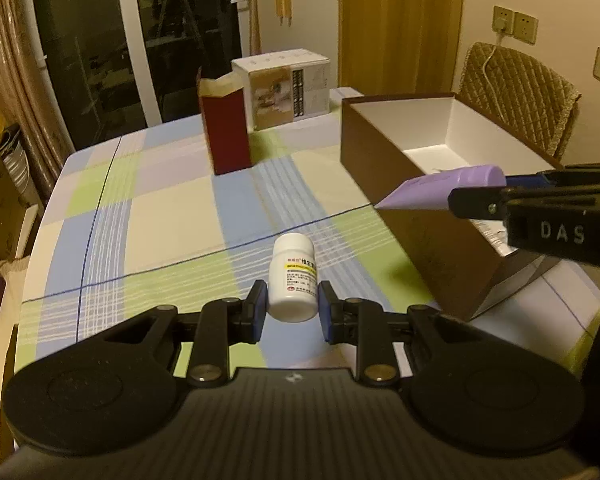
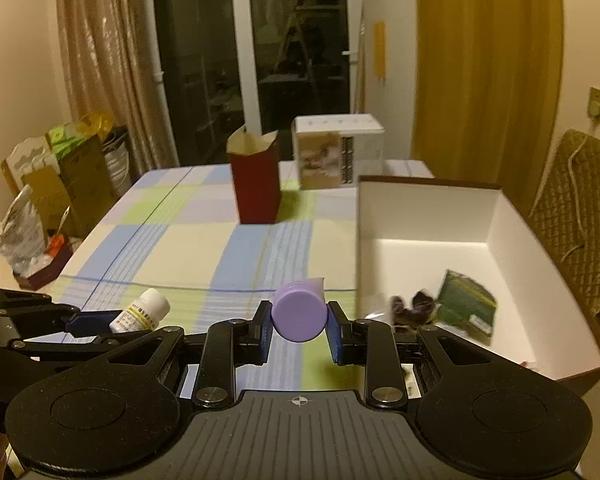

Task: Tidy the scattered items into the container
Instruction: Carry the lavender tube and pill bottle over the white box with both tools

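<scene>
the left gripper (image 1: 292,310) clamps a white pill bottle (image 1: 294,278) (cap pointing away) above the checked tablecloth (image 1: 160,208). to its right, the right gripper (image 2: 299,330) pinches a purple tube (image 2: 299,312) level, beside the brown box's (image 2: 548,264) near-left wall.

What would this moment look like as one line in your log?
left gripper: holds white pill bottle | right gripper: holds purple tube | brown box: open, some items inside

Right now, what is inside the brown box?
In the brown box, a dark green packet and a small dark item lie on the white floor. The near corner is covered by the right gripper, holding the purple tube.
</scene>
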{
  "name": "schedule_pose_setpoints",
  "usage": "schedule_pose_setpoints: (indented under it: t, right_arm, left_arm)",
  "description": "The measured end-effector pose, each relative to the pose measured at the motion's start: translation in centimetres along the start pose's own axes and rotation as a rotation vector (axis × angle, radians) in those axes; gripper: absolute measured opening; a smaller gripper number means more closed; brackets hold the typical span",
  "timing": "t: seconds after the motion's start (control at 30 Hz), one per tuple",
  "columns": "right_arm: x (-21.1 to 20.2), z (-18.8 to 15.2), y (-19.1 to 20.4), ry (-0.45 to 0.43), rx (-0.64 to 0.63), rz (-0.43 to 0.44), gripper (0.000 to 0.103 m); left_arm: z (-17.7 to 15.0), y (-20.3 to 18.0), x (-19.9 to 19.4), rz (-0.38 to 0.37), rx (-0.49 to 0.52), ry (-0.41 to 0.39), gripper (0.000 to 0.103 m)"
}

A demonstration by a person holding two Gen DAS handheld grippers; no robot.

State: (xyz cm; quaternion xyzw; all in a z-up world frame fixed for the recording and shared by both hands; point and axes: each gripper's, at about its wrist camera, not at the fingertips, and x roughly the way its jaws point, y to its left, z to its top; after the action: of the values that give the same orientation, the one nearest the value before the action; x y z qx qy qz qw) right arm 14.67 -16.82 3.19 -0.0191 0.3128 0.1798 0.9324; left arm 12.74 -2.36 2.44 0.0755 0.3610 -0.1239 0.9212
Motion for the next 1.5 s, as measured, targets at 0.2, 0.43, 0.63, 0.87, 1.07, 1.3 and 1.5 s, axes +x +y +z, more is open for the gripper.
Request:
schedule_pose_setpoints:
  t: [0.2,0.43,0.63,0.87,1.07,1.3,1.5]
  right_arm:
    - [-1.7,0.3,-2.2,-0.028,0.024,-0.026,0.030]
    - [-3.0,0.4,-3.8,-0.044,0.042,-0.051,0.030]
    - [-3.5,0.2,-4.5,-0.046,0.051,-0.060,0.030]
    - [-3.6,0.1,-5.0,-0.045,0.051,-0.062,0.030]
    - [-3.5,-0.3,-5.3,-0.038,0.052,-0.061,0.030]
    - [-3.4,-0.5,-6.0,-0.034,0.060,-0.060,0.030]
    - [-3.5,-0.7,-6.7,-0.032,0.070,-0.063,0.030]
  left_arm:
    - [1.0,-2.1,-0.6,-0.018,0.030,-0.016,0.022]
    - [1.6,-3.6,-0.8,-0.036,0.054,-0.026,0.022]
    - [1.8,-4.1,-1.0,-0.042,0.061,-0.031,0.022]
    - [1.9,-4.2,-1.3,-0.047,0.062,-0.034,0.022]
    - [2.2,-4.6,-1.4,-0.062,0.064,-0.038,0.022]
    - [2.7,-5.4,-1.1,-0.085,0.074,-0.039,0.022]
    - [2.8,-6.1,-0.6,-0.094,0.079,-0.033,0.022]
